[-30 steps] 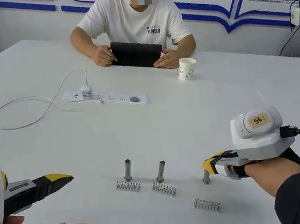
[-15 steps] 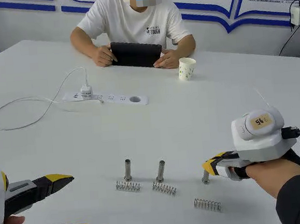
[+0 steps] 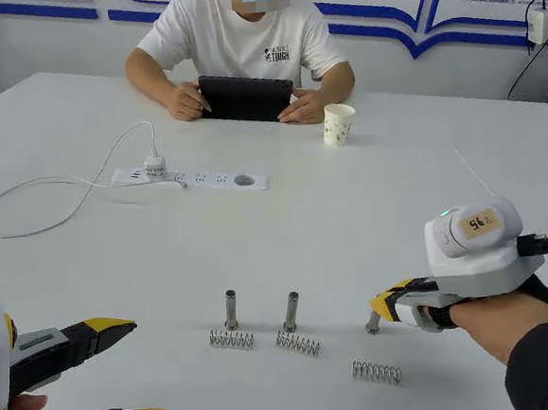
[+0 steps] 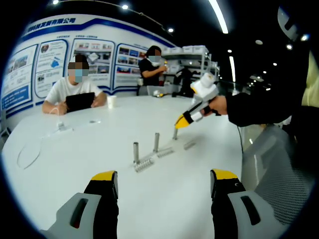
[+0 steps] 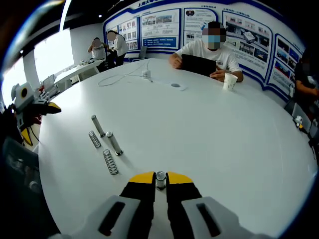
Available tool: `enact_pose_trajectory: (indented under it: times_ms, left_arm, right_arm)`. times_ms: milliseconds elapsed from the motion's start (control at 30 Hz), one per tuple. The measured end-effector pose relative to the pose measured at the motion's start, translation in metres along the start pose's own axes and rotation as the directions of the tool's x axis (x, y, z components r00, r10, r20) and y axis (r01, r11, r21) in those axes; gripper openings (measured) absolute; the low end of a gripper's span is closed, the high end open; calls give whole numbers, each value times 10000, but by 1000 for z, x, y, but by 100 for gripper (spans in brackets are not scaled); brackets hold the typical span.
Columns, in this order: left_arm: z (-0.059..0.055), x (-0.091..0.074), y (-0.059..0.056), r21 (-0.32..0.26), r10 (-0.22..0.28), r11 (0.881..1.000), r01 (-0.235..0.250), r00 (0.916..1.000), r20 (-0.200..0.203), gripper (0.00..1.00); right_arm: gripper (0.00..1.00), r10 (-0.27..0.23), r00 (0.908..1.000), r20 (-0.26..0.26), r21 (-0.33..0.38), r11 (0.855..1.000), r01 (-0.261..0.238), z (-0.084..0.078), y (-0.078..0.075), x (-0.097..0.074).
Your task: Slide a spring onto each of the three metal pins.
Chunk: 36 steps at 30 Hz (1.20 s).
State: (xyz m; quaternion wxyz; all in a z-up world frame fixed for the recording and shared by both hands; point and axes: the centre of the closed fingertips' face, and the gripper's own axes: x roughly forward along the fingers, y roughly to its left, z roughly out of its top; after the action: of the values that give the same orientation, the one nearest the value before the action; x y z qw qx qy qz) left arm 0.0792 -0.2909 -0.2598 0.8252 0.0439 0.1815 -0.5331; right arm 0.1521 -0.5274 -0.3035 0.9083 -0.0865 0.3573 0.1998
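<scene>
Three short metal pins stand in a row on the white table: left pin (image 3: 231,309), middle pin (image 3: 290,311), right pin (image 3: 373,323). A spring lies in front of each: left spring (image 3: 231,338), middle spring (image 3: 298,343), right spring (image 3: 376,373). My right gripper (image 3: 386,306) is shut on the right pin (image 5: 160,179), whose top shows between the yellow tips. My left gripper (image 3: 140,374) hovers open at the near left, well short of the left pin (image 4: 135,152), with nothing between its fingers. The other two pins (image 5: 97,125) (image 5: 114,143) stand bare.
A power strip (image 3: 206,180) with a white cable (image 3: 27,201) lies across the middle of the table. A paper cup (image 3: 338,124) stands at the far side, beside a seated person with a dark tablet (image 3: 247,98). The table edge is near my right arm.
</scene>
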Motion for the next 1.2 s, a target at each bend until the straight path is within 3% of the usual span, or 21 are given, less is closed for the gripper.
enact_pose_trajectory:
  times_ms: [1200]
  left_arm:
    - [4,6,-5,189,-269,9995,269,9996,-46,77]
  right_arm:
    - [16,-62,9990,445,-392,9992,80,5,-2,-15]
